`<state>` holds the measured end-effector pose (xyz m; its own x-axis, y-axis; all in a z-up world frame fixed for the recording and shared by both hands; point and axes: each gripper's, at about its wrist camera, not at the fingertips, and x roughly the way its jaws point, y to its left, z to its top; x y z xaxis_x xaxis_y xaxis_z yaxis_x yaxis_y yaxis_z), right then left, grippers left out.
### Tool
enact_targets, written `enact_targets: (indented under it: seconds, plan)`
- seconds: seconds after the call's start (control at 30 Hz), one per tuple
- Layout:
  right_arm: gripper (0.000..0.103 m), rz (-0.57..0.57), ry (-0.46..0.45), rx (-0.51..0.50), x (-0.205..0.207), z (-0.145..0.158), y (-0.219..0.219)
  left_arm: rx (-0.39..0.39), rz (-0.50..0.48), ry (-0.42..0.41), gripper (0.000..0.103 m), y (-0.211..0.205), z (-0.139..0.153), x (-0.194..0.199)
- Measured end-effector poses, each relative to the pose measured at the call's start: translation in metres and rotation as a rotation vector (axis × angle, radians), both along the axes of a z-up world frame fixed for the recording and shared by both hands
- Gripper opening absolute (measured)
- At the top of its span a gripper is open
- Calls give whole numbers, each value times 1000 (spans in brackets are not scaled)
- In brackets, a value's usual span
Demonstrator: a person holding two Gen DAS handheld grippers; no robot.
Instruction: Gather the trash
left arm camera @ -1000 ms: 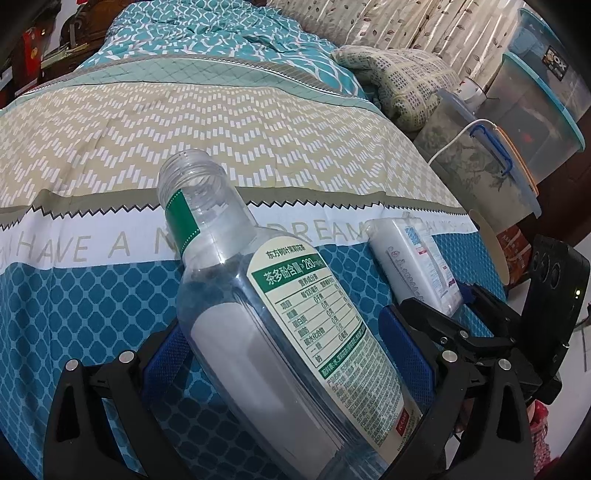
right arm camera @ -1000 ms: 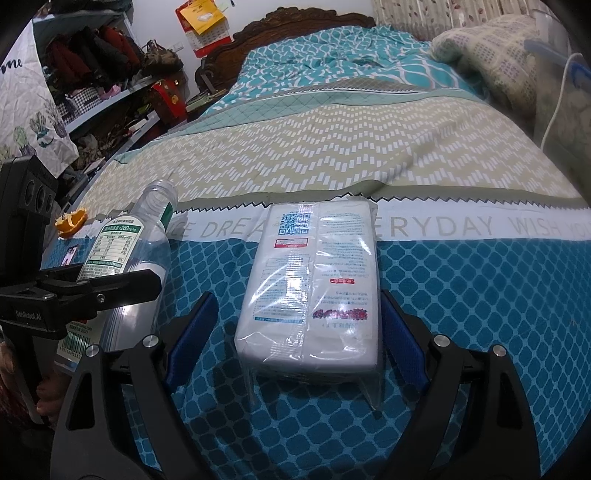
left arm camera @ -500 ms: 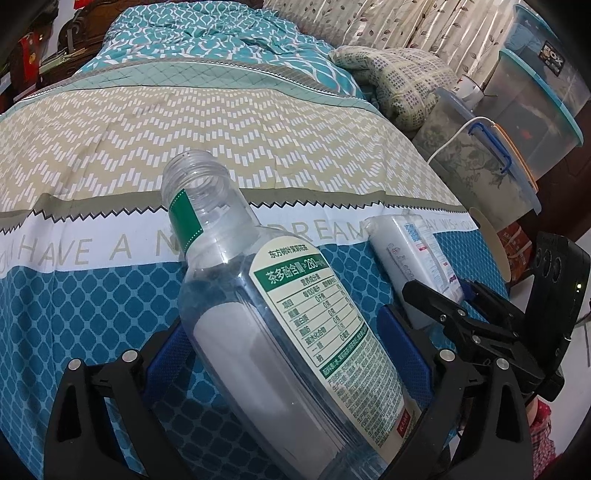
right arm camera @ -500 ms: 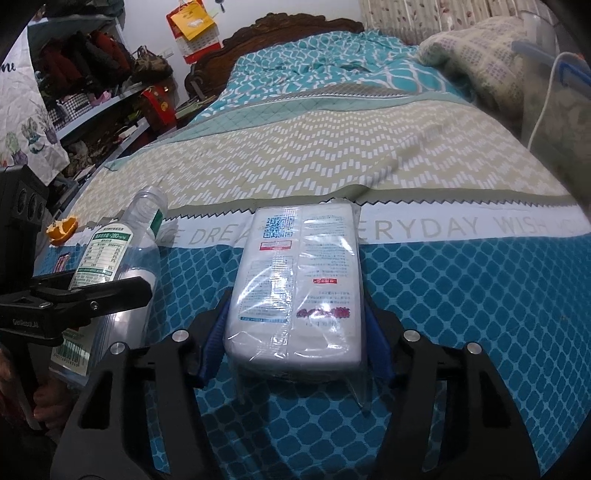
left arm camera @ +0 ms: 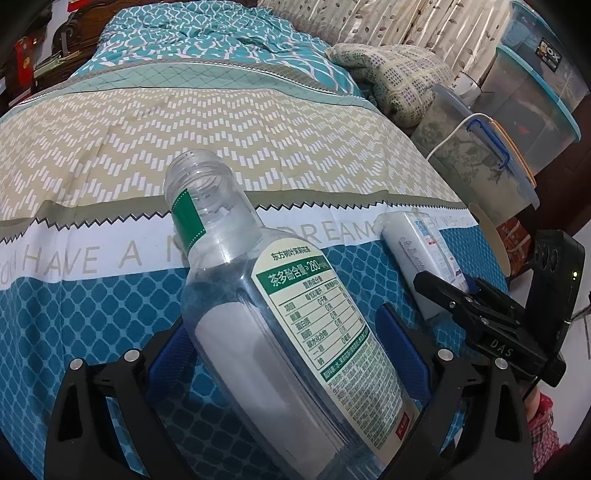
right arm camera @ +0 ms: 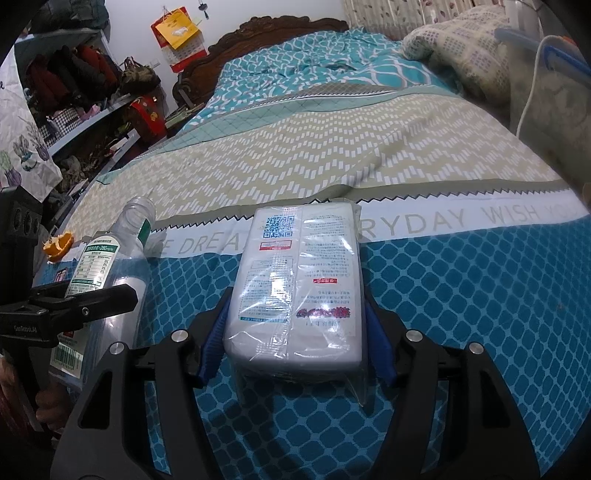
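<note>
Left gripper (left arm camera: pixel 284 347) straddles the empty clear bottle (left arm camera: pixel 273 314): jaws apart, blue pads flank the body, the right pad shows a visible gap, left-side contact I can't tell. Bottle lies on the bedspread (left arm camera: pixel 92 295), capless neck pointing far, green label up. Right gripper (right arm camera: pixel 293 332) is clamped on the wrapped tissue pack (right arm camera: pixel 299 280), both blue pads pressed against its near sides; pack sits flat on the blue lattice part of the cover, its far end reaching the white text band. From the right wrist view the bottle (right arm camera: pixel 110 266) is just left of the pack, apart from it, with the left gripper's black finger across it. Orange peel (right arm camera: pixel 59 243) lies further left near the bed edge. Far: beige zigzag band, then a folded patterned blanket (left arm camera: pixel 391 81) at far right, wooden headboard (right arm camera: pixel 273 33) at the far end. Clear storage bins (left arm camera: pixel 524 107) stand to the right of the bed.
</note>
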<state>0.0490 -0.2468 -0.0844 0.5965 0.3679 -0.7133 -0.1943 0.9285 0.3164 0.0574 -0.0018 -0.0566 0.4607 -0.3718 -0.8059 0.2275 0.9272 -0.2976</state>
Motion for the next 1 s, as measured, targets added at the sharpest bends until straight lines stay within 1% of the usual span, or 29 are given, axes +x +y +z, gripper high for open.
enact_targets:
  seconds: [1.0]
  plan:
    - [68, 0, 0, 1, 0, 0, 0, 28, 1, -21, 94, -6, -4, 0]
